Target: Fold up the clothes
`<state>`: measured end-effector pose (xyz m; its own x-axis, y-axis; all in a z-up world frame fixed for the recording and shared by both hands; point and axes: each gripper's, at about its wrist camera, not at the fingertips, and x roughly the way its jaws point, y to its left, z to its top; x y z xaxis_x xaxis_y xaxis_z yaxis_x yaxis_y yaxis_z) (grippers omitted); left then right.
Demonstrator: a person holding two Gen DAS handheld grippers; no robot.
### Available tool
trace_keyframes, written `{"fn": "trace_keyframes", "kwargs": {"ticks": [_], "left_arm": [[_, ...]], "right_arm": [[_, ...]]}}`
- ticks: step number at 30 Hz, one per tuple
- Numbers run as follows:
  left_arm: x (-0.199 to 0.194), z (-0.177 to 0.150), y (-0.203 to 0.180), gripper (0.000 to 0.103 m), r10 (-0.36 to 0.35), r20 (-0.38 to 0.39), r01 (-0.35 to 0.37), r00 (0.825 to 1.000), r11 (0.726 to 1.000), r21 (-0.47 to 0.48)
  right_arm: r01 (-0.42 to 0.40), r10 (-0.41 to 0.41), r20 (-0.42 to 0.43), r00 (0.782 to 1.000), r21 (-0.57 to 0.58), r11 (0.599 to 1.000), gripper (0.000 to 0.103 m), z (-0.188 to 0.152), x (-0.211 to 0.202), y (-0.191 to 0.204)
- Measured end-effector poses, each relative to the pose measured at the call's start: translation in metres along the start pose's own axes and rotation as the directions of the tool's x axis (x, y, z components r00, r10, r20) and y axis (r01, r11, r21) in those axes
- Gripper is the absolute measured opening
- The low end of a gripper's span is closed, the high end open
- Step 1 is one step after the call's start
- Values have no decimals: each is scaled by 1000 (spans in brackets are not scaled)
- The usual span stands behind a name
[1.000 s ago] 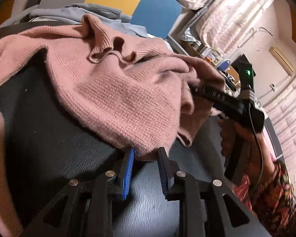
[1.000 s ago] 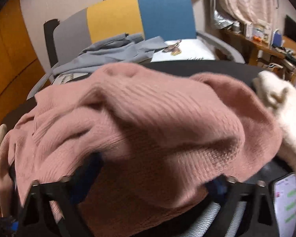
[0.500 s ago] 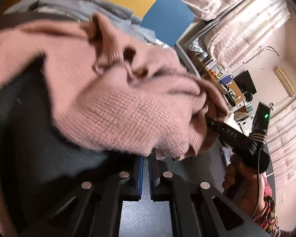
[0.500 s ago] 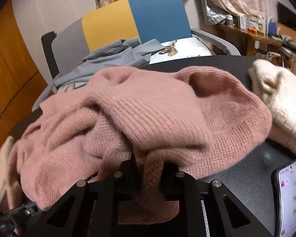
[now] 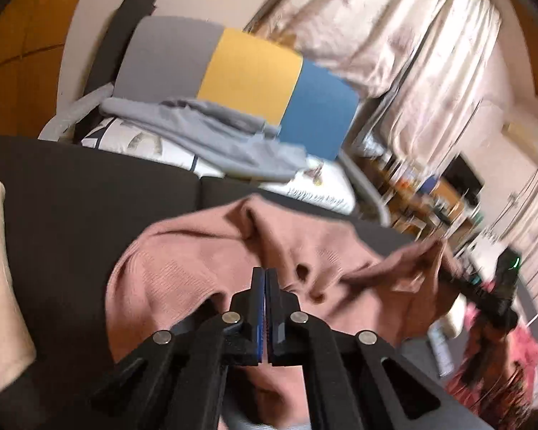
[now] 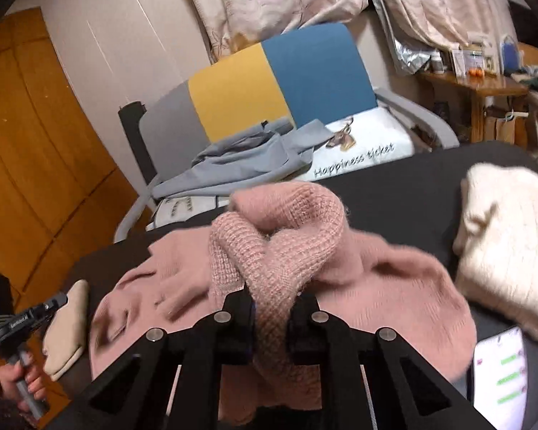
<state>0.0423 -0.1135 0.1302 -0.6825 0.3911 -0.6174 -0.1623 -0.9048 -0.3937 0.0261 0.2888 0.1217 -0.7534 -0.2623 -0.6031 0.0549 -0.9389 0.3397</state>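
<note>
The left gripper [image 5: 265,276] is pinched tight now, and both grippers lift the pink sweater [image 6: 394,286] higher than before

Sweater [image 6: 376,286] on table [image 6: 394,193] — (chair [image 6: 305,71] behind)

The white cushion [image 6: 362,150] on the chair carries the words "Happiness ticket" in slanted grey script, just under a small picture of a deer head. The phone [image 6: 500,376] at the lower right shows green chat bubbles, but their text is too small to read. The left claw's body [image 6: 16,322] bears a small white label that stays illegible.
</note>
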Motion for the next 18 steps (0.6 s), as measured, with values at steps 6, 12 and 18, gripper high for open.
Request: {"fn": "trace_keyframes", "kwargs": {"ticks": [6,12,18], "left_arm": [[30,-65,-15,16,-14,-172,18,985,1000,20],[12,-120,-6,23,-70,-171,61,983,996,-57],[18,-136,-9,28,-87,-229,80,969,996,-40]], "right_arm": [[205,-225,-154,962,-134,970,57,-12,52,-12],[204,-206,-5,979,-101,974,98,-37,-19,-11],[184,-181,-122,976,14,983,98,-61,-22,-41]]}}
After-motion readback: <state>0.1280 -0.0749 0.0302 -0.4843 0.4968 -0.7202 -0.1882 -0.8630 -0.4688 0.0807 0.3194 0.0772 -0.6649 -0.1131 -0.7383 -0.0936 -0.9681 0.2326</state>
